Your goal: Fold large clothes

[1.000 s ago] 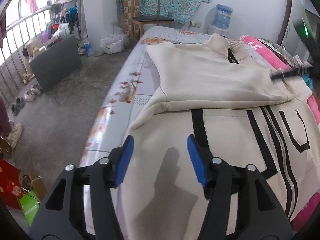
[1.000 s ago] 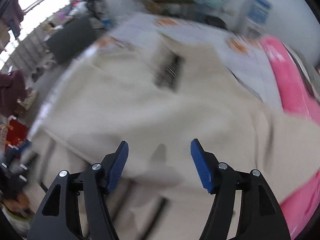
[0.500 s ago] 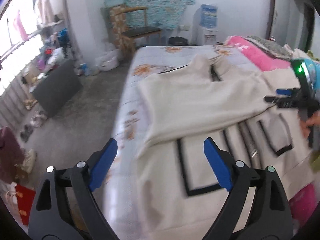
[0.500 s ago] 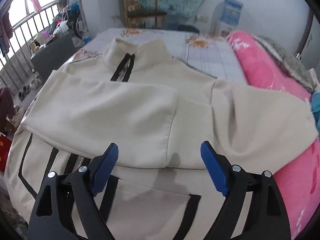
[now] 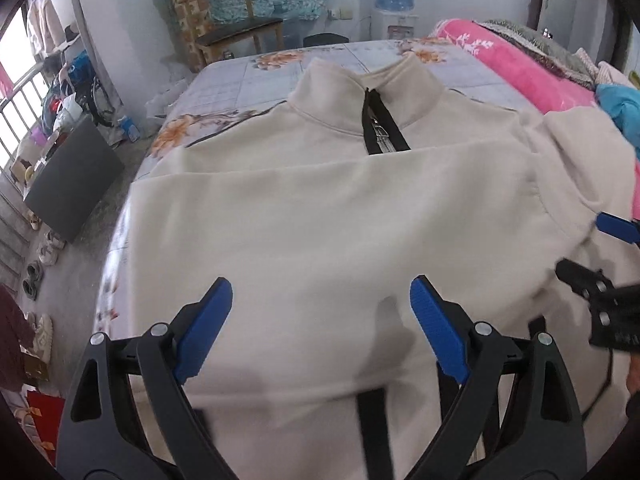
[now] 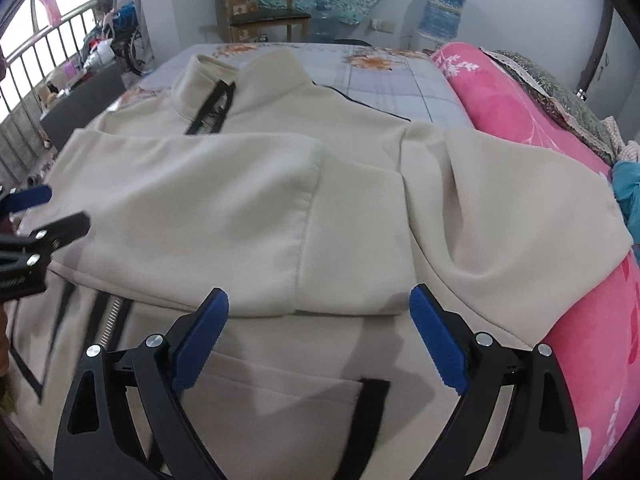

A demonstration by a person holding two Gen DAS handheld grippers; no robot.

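Two grippers hover over the cream jacket [image 5: 340,216], and neither has hold of anything: the left gripper [image 5: 320,328] has its blue pads spread wide with bare cloth showing between them, and the right gripper [image 6: 320,328] is likewise released, jaws apart above the fabric. The jacket lies spread on the bed [image 5: 256,80], collar and black zipper [image 5: 380,128] far ahead of both tools, its body directly beneath them. One sleeve [image 6: 200,216] is already laid across the chest, its cuff edge just ahead of the right gripper's fingertips; the other sleeve [image 6: 512,208] lies ahead and to the right of that gripper, draped partly onto the pink blanket [image 6: 540,128]. That draped sleeve is the likeliest trouble: I judge that if it is pinched near its loose end and swung inward, the slack will bunch or fall short, leaving a lumpy fold. A pinch taken too deep could also catch the body layer below and drag the whole garment askew, disturbing the sleeve already folded. The hem close under the left gripper sits near the bed's edge, so a pull toward the person could slide cloth off onto the floor. Thick fleece-like fabric may also slip from a shallow bite.
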